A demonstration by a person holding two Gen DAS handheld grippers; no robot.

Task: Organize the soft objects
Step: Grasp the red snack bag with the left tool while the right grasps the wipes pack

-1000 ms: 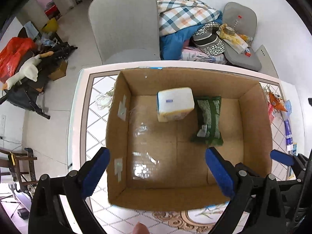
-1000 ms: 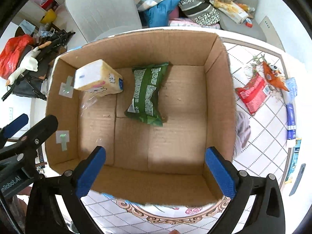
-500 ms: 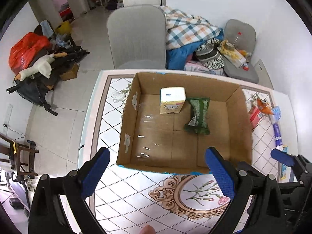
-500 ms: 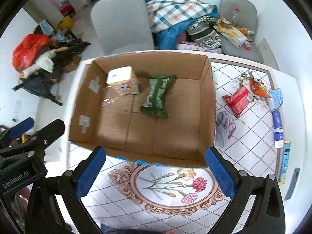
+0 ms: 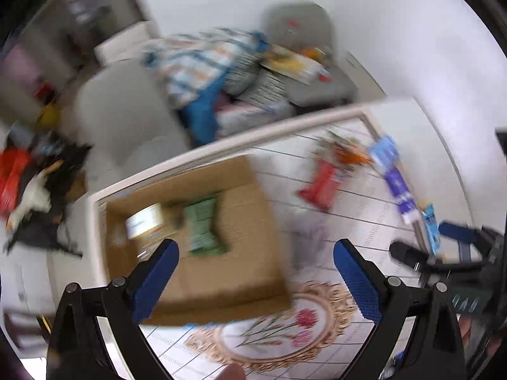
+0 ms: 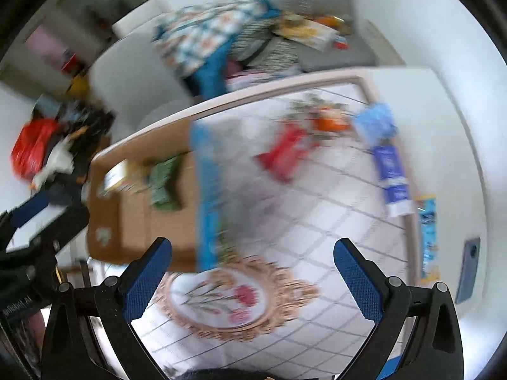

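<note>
Both views are motion-blurred. An open cardboard box stands on the tiled table and holds a white-and-yellow tissue pack and a green packet; the box also shows in the right wrist view. My left gripper is open and empty, high above the box's right side. My right gripper is open and empty above the table right of the box. A red packet, an orange item, a blue tube and a grey cloth lie on the table.
A grey chair stands behind the table with a plaid blanket pile beside it. A phone and a blue box lie near the table's right edge. A floral medallion marks the table's front.
Both grippers have lifted away from the box and swung to the right. The view now covers the loose items on the table's right side. Both stay open and empty.
</note>
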